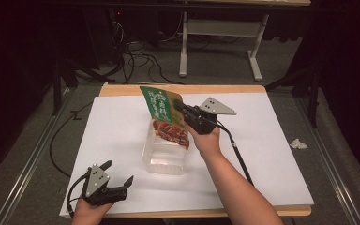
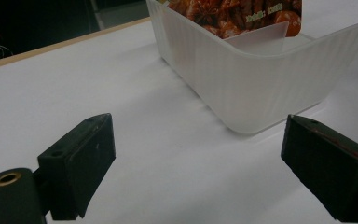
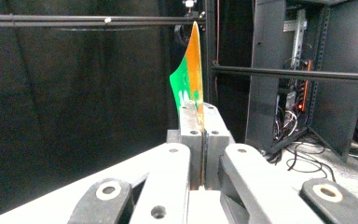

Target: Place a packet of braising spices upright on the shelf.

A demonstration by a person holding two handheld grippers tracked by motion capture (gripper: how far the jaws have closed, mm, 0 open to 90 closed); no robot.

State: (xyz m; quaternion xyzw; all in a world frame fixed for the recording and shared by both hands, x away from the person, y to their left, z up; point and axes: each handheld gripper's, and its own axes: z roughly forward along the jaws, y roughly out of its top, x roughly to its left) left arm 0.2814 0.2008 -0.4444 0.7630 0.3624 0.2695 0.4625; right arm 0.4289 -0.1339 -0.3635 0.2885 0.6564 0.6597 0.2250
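White sheeting covers the tabletop (image 1: 122,126), with a dark floor, cables and a grey frame behind it. At the near left edge the left gripper (image 1: 117,176) rests low over the sheet, its fingers (image 2: 81,156) wide apart with nothing between them; in the left gripper view they point toward the tub. Near the middle stands a clear tub (image 1: 165,154), upright on the sheet, well apart from that gripper. A green and orange pouch (image 1: 161,110) leans over the tub, its lower end with the food picture inside the tub and its top tilted up and to the left. Right of it, the right gripper (image 1: 177,106) has its fingers (image 3: 190,126) pressed together on the pouch's upper right edge. A crumpled scrap (image 1: 298,143) lies on the floor at far right.
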